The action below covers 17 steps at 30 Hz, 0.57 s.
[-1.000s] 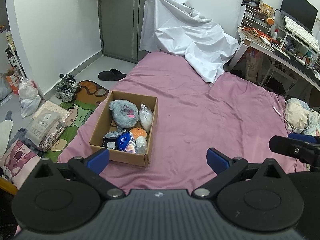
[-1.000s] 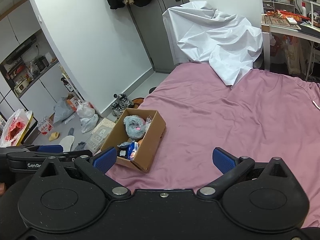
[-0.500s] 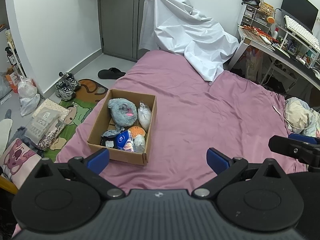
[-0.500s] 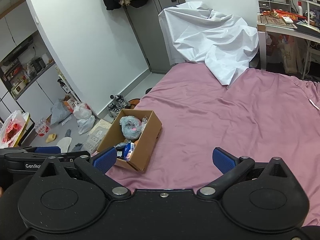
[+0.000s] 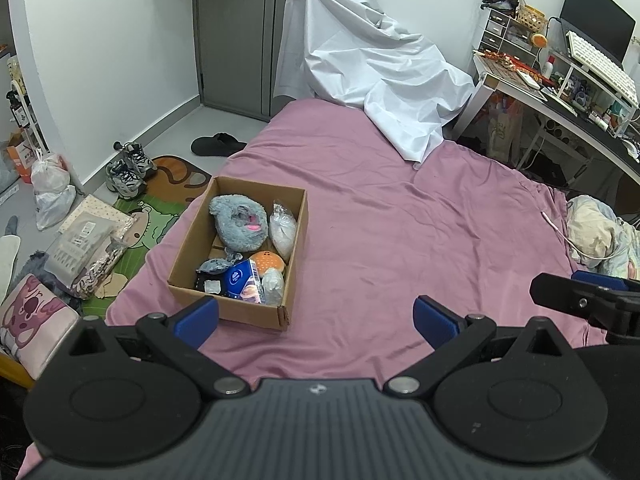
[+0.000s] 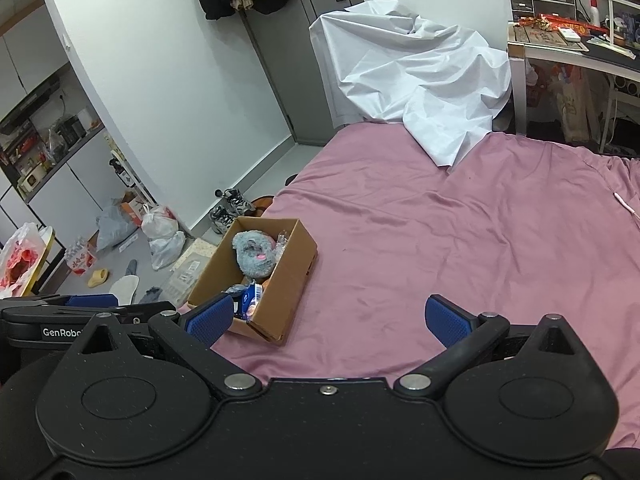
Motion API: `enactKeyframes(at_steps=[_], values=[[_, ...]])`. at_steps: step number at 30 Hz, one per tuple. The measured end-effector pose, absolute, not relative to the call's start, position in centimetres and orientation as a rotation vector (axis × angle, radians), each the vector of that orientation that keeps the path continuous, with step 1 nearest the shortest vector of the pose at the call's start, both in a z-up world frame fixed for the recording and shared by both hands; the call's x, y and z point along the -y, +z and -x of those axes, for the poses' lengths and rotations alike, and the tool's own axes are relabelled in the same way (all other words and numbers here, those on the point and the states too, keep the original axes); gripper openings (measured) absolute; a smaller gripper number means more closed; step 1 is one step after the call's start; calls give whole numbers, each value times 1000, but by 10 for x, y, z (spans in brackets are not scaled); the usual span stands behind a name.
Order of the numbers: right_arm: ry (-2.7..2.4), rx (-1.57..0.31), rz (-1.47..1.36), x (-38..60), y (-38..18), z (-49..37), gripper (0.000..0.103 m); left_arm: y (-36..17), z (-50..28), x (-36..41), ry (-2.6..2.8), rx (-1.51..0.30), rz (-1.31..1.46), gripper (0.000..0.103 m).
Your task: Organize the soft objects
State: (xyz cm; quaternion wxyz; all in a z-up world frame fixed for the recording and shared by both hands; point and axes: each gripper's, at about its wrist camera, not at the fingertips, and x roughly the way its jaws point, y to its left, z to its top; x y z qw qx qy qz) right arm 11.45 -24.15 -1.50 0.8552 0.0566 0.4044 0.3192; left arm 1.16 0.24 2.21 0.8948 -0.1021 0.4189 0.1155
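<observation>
While both tools hang above the near edge of a bed [image 5: 400,216] covered in pink sheeting, nothing is being held. Furthest left on the bed, close to its floor-side edge, sits an open cardboard box [image 5: 238,312] packed with soft things: a grey plush toy [image 5: 239,227] at the far end, a clear bag of white stuffing [image 5: 282,231] beside it, and nearer the viewer an orange spotted plush [image 5: 267,262], a blue tissue pack [image 5: 241,279] and a dark bundle. The box's long axis runs away from the viewer, short end nearest, angled slightly rightward. Just right of the box, the left gripper [image 5: 316,316] hovers with its blue pads spread wide and empty. Further right, over bare sheet, the right gripper [image 6: 328,318] is likewise spread and empty, well apart from the box.

Judging by this, the sorting appears to be between steps, with the soft items gathered in the box. A next move would likely mean reaching left and down towards the box.
</observation>
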Motion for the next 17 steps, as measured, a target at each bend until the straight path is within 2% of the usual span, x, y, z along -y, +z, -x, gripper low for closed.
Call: enactKeyframes(at_steps=[17], values=[[649,-858,-136,245,-22,-117,103,18,-16,0,219,-860,263,103]])
